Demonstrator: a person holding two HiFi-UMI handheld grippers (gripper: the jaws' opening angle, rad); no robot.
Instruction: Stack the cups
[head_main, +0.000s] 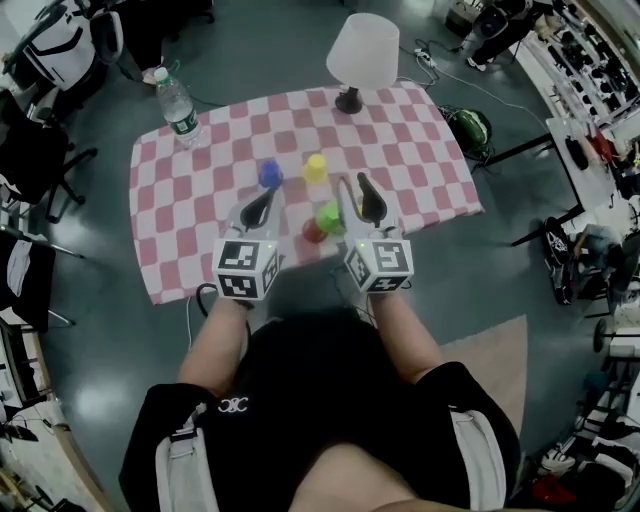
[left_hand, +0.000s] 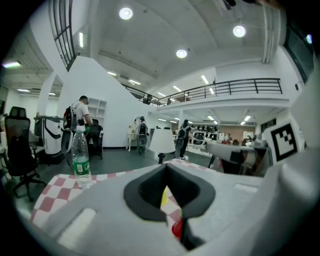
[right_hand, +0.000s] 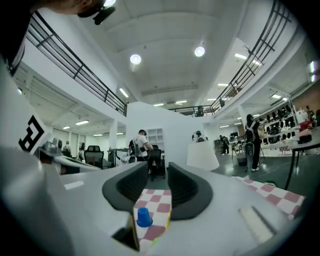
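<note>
Between picks, holding nothing: right gripper (head_main: 353, 181) half open, left gripper (head_main: 269, 192) closed. Next: grab blue cup (head_main: 270, 173), seat over yellow cup (head_main: 316, 168).

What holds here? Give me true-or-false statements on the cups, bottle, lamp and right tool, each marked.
1. A blue cup, a yellow cup, a green cup and a red cup stand on the checkered cloth. True.
2. The bottle lies on its side. False: it stands upright.
3. The right tool grips the blue cup. False: its jaws stand apart, empty.
4. The lamp stands at the cloth's far edge. True.
</note>
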